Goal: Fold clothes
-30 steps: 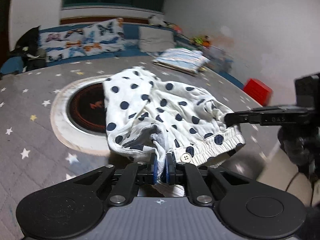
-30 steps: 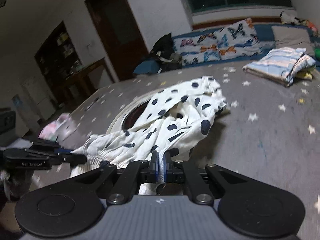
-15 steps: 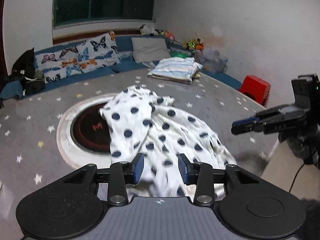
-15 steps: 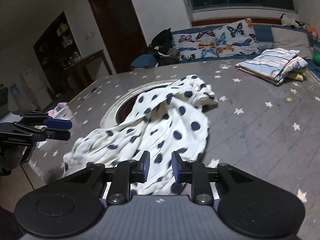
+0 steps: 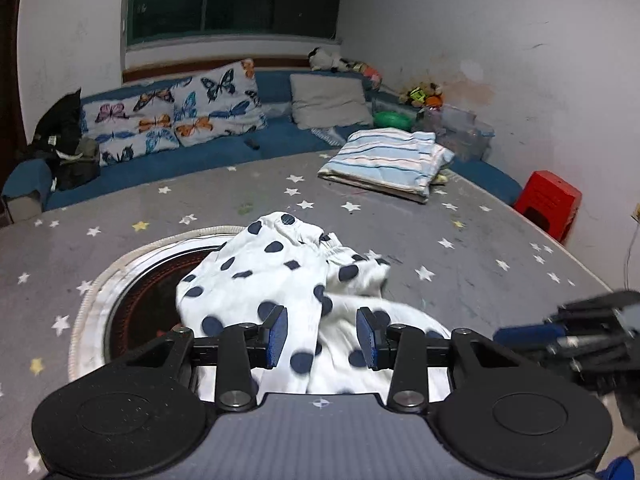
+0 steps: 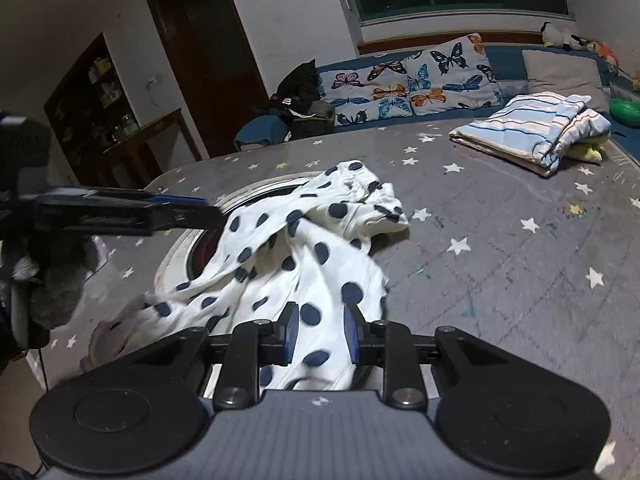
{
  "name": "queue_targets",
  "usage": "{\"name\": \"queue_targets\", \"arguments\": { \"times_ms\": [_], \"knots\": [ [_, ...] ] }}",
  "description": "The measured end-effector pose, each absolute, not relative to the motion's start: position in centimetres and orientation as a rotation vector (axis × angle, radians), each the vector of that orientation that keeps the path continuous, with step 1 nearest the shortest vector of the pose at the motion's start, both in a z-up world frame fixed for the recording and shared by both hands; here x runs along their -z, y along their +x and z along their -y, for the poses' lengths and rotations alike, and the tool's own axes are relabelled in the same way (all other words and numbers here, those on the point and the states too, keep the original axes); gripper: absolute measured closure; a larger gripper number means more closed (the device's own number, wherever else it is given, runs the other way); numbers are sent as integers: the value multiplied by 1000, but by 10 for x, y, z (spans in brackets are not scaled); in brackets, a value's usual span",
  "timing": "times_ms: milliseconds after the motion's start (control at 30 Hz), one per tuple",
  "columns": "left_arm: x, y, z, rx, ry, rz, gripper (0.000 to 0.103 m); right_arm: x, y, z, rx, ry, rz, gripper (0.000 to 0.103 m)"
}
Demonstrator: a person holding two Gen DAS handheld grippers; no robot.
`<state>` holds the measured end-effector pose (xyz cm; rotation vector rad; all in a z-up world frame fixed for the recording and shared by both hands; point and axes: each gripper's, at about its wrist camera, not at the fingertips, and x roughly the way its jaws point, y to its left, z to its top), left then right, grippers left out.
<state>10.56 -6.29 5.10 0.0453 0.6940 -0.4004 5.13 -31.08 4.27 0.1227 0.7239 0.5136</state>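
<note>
Table [image 5: 500,236], grey star-print cover, had the polka-dot garment [image 5: 280,276] lying loose on it, bunched and half over the round inset burner [image 5: 136,300]. Elastic hem sat at the far end, the rest trailed toward the near edge. A second earlier both grippers were clamped on its near edge; both let go and the cloth dropped into a heap. Left gripper [image 5: 322,336] jaws had opened and stood apart, nothing pinched, cloth only showing behind the gap. Right gripper [image 6: 318,332] was the same with a narrower gap, pads clear of the fabric. Judgement: a drop or reposition, not a finished fold. No clean crease, so it likely needed re-gripping. The folded striped garment [image 6: 532,136] sat well apart at the far corner.
</note>
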Motion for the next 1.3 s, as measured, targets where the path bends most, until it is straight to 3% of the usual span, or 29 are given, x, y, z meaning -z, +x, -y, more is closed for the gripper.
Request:
{"name": "queue_targets", "arguments": {
  "times_ms": [700, 867, 967, 1300],
  "knots": [
    [2, 223, 139, 370, 244, -788, 63, -36, 108, 315, -478, 156, -703, 66],
    [12, 230, 128, 360, 225, -819, 93, -33, 116, 315, -474, 149, -711, 66],
    [7, 228, 109, 337, 163, -806, 97, -33, 120, 314, -468, 143, -715, 66],
    [-48, 213, 19, 201, -11, -665, 98, -41, 160, 306, -439, 118, -692, 66]
  ]
}}
